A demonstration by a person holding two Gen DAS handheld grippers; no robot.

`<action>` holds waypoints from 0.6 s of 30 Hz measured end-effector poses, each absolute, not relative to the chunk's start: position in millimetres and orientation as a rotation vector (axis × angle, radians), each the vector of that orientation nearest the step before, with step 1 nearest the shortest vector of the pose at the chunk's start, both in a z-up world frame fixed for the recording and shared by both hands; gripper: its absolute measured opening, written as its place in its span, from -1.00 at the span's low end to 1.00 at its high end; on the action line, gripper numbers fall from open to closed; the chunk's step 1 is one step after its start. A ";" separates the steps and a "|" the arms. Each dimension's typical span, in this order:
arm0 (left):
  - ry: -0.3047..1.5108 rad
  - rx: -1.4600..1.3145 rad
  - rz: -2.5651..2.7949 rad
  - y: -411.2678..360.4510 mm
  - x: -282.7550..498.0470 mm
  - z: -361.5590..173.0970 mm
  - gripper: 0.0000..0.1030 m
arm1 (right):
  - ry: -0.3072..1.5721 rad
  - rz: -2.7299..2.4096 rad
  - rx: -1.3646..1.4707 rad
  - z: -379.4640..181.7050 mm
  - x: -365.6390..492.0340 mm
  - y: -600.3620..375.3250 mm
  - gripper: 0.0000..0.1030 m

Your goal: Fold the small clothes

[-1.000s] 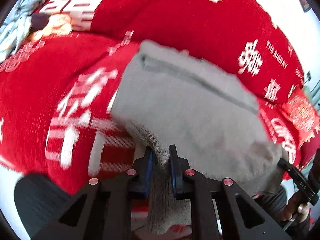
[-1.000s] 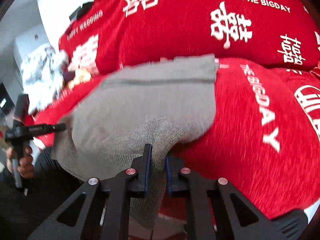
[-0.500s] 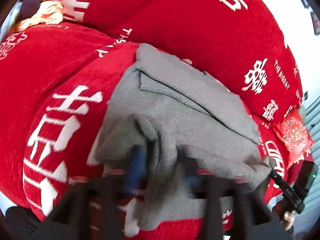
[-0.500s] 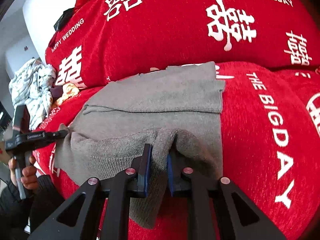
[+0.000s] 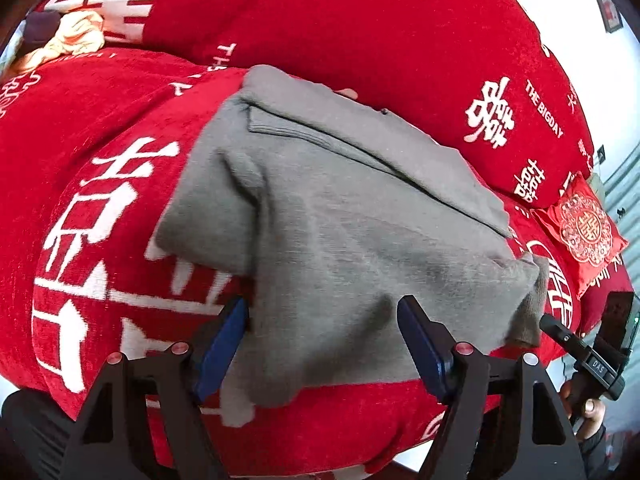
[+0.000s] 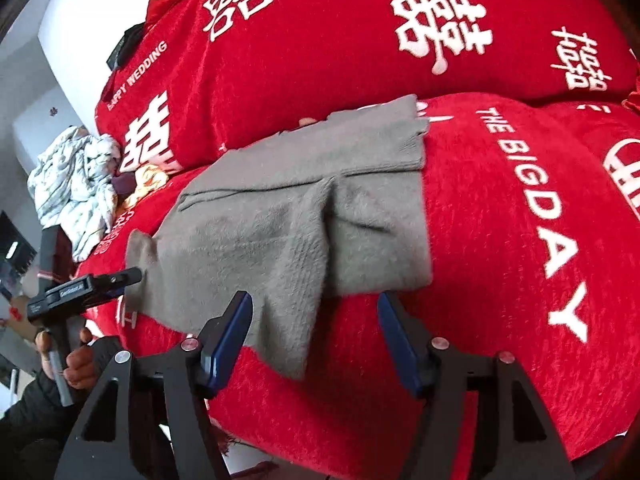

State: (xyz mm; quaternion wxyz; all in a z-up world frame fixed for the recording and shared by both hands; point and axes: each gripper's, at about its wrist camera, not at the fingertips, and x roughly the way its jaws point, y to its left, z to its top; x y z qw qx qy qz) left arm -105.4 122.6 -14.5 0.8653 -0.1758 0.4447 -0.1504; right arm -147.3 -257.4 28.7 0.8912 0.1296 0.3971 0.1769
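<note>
A grey knitted garment [image 5: 340,220] lies folded over on the red sofa seat [image 5: 80,128], its lower edge hanging over the front. My left gripper [image 5: 322,308] stands open, the grey cloth lying loose between its blue pads [image 5: 222,344]. In the right wrist view the same garment [image 6: 288,232] spreads flat with a crease down its middle. The jaws of my right gripper [image 6: 314,300] are opening, and a hanging flap of the cloth lies between them without being pressed. Each gripper shows at the other view's edge: the right gripper [image 5: 580,356] and the left gripper [image 6: 92,288].
Red back cushions [image 6: 360,40] with white characters rise behind the seat. A small embroidered red pillow [image 5: 580,232] lies at the right end. A heap of pale clothes [image 6: 76,184] and an orange cloth [image 5: 76,36] lie at the left end. A hand [image 6: 76,364] grips the left tool.
Both grippers were shut on the grey garment's lower edge and have opened, the left one first. The cloth has dropped onto the seat, folded over itself. Both views moved closer in.
</note>
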 end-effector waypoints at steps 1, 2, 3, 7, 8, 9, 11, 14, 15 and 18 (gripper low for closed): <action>0.931 -0.354 -0.319 120.0 -106.1 -14.3 0.09 | 0.826 0.380 0.267 28.2 -146.6 -255.1 0.22; 0.940 -0.341 -0.320 117.6 -106.3 -15.0 -0.01 | 0.828 0.391 0.263 27.2 -145.9 -252.1 0.12; 0.948 -0.330 -0.319 116.5 -106.1 -16.3 -0.23 | 0.837 0.415 0.256 25.3 -142.6 -247.8 -0.17; 0.967 -0.343 -0.321 120.3 -104.8 -19.1 -0.80 | 0.868 0.419 0.277 16.7 -132.6 -243.5 -0.73; 0.947 -0.355 -0.327 122.7 -108.0 -14.3 -0.80 | 0.856 0.427 0.296 19.0 -134.1 -244.8 -0.74; 0.927 -0.362 -0.333 124.4 -111.3 -9.4 -0.80 | 0.840 0.438 0.306 23.1 -137.3 -245.5 -0.74; 0.870 -0.372 -0.355 126.7 -119.5 6.6 -0.80 | 0.804 0.471 0.304 33.7 -144.3 -245.0 -0.74; 0.811 -0.369 -0.354 126.6 -122.1 27.7 -0.80 | 0.770 0.495 0.289 48.7 -148.5 -244.0 -0.75; 0.798 -0.378 -0.355 127.8 -121.3 33.4 -0.80 | 0.755 0.502 0.301 55.3 -148.0 -245.3 -0.75; 0.750 -0.393 -0.353 130.0 -116.6 52.4 -0.80 | 0.706 0.505 0.339 73.6 -144.3 -248.4 -0.75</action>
